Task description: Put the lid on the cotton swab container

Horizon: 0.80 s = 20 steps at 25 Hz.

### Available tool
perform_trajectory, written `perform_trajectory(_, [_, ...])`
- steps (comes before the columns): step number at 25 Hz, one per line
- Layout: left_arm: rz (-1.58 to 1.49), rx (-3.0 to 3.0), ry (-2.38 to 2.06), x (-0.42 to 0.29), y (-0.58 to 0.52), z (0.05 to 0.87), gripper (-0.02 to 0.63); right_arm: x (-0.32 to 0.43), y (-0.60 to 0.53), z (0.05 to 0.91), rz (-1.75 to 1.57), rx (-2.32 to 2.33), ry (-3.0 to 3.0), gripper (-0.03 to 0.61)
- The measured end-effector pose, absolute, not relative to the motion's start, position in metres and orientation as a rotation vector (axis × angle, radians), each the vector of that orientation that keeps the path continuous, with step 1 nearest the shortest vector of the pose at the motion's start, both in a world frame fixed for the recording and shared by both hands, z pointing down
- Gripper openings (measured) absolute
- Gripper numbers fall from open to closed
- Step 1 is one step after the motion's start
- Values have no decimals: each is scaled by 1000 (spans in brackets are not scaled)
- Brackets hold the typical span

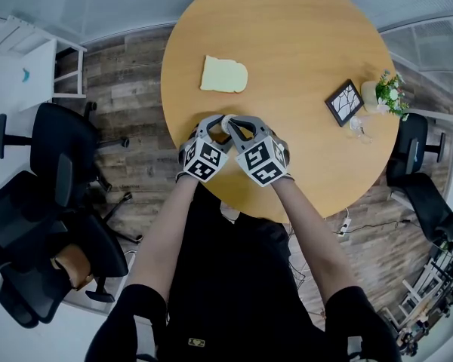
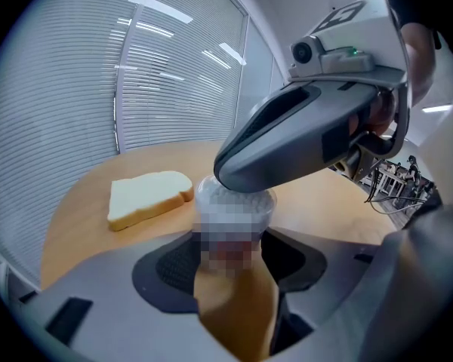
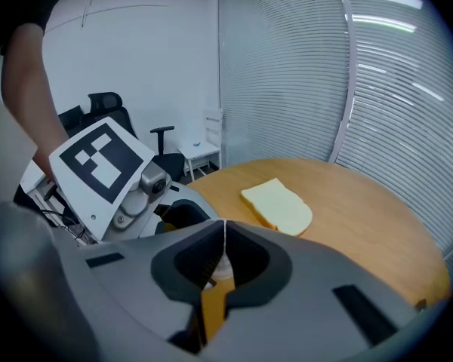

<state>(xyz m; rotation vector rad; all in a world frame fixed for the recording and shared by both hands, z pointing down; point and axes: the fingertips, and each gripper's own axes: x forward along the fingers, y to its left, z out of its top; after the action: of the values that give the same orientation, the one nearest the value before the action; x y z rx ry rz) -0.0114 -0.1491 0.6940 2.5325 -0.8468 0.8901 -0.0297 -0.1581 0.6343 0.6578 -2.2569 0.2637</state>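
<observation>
The cotton swab container [image 2: 234,206], a small clear tub with white contents, stands near the front edge of the round wooden table [image 1: 302,44]. My left gripper [image 2: 234,256] is shut on it, a pad on either side. My right gripper [image 3: 225,236] is shut on what looks like the thin clear lid [image 3: 222,266], of which only an edge shows between the pads. It hangs right over the container's top, where the right gripper [image 2: 238,176] covers the rim. In the head view both grippers, left [image 1: 215,128] and right [image 1: 238,128], meet at the container [image 1: 226,124].
A slice of white bread [image 1: 223,74] lies on the table beyond the grippers. A small picture frame [image 1: 344,102] and a flower pot [image 1: 385,93] stand at the right edge. Black office chairs [image 1: 53,187] stand on the floor at the left.
</observation>
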Motion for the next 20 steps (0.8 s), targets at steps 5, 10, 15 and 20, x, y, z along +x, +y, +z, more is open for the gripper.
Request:
perform_trajectory(5, [889,2531,-841,-12,-150,694,256,-29,-158,635,256,724,-2270,6])
perform_trajectory(10, [888,2530,-836,-13,-149,695,256,-29,-159,634,289,743,-2279,8])
perform_trajectory(15, [885,2519,-811,-11,-148,694,256,-27,-158,634,306,758,-2285,8])
perform_trajectory(20, [888,2510,-777,-11,-146,695,261,-23,-162,621,302,811,-2297,8])
